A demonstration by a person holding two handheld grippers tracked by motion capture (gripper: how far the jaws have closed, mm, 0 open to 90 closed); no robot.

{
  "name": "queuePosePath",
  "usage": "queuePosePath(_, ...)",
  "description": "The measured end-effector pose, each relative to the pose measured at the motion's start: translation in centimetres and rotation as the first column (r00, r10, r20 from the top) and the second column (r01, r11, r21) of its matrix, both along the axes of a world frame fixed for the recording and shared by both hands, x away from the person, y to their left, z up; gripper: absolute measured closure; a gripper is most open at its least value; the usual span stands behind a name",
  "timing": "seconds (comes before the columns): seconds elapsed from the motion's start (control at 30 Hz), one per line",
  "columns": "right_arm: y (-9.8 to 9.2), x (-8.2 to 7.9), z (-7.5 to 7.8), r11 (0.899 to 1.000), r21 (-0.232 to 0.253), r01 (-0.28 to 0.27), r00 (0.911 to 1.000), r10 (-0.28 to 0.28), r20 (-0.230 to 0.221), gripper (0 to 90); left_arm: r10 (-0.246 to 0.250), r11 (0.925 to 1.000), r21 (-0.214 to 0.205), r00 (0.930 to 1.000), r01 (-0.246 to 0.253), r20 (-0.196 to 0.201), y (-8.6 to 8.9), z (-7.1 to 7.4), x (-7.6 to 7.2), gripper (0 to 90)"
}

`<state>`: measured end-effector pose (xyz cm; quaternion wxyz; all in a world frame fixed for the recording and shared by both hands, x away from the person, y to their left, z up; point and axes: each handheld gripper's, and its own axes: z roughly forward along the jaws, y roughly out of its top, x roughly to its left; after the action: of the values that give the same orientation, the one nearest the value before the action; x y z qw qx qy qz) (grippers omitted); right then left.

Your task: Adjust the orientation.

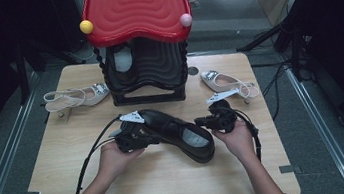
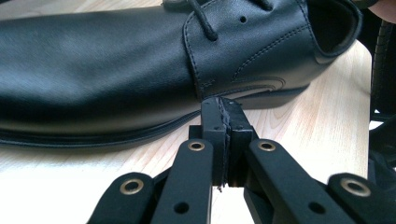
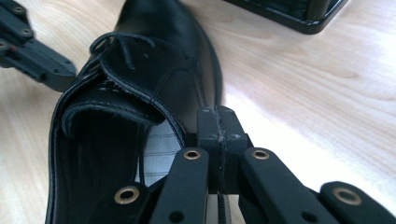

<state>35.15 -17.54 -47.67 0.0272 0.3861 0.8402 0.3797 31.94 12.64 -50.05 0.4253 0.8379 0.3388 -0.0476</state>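
High view: wooden table [image 1: 160, 179], one black lace-up dress shoe [image 1: 177, 132] lying at its centre, toe toward the rack, heel opening toward the person. Left gripper [image 1: 132, 135] sits at the shoe's left flank, right gripper [image 1: 216, 119] at its right flank near the heel; a hand backs each. Black shoe rack [image 1: 149, 74] with a red wavy roof [image 1: 135, 8] stands at the far edge, a second black shoe [image 1: 123, 65] on its shelf; a yellow ball [image 1: 86, 26] and a pink ball [image 1: 186, 20] sit on the roof corners. White slingback heel [image 1: 75, 97] lies left of the rack, its mate [image 1: 226, 84] right of it. Left gripper view: jaws pressed flat together, nothing between them, tips [image 2: 221, 105] right at the shoe's [image 2: 140, 60] sole edge below the lacing; whether they touch it cannot be told. Right gripper view: jaws likewise closed together with nothing gripped, tips [image 3: 217, 114] against the outer side of the shoe [image 3: 154, 70] beside the heel opening, grey insole visible inside; the other gripper's black linkage [image 3: 32, 51] shows beyond the shoe, the rack's base [image 3: 289, 11] at the top.
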Motion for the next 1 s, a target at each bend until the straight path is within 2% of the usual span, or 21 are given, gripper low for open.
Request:
queuePosePath(0.07, 0.0, -0.3, -0.1, 1.000, 0.020, 0.000, 0.9999, 0.000, -0.012, 90.0, -0.005, 1.0000, 0.000, 1.0000, 0.005, -0.005, -0.2, -0.1, 0.1, 90.0)
queuePosePath(0.27, 0.6, -1.1, -0.1, 1.000, 0.008, 0.023, 0.9997, -0.023, -0.001, 90.0, -0.012, 0.9999, -0.009, 0.9999, 0.012, -0.012, -0.5, -0.3, 0.4, 90.0)
queuePosePath(0.47, 0.6, -1.7, -0.2, 0.999, 0.018, 0.035, 0.9994, -0.035, -0.007, 90.0, -0.001, 1.0000, -0.005, 0.9999, 0.001, -0.010, -0.4, -0.3, 0.9, 90.0)
queuePosePath(0.63, 0.9, -2.4, -0.2, 0.999, 0.018, 0.051, 0.9986, -0.051, -0.012, 90.0, 0.008, 0.9998, -0.020, 0.9998, -0.008, -0.020, -0.2, -0.4, 1.5, 90.0)
queuePosePath(0.83, 1.0, -3.3, -0.2, 0.997, 0.015, 0.073, 0.9973, -0.073, -0.011, 90.0, 0.021, 0.9995, -0.022, 0.9997, -0.021, -0.014, -0.4, -0.4, 1.9, 90.0)
queuePosePath(1.0, 0.8, -3.7, -0.2, 0.995, 0.033, 0.094, 0.9952, -0.093, -0.030, 90.0, 0.020, 0.9996, -0.019, 0.9998, -0.020, -0.008, -0.8, -0.4, 2.2, 90.0)
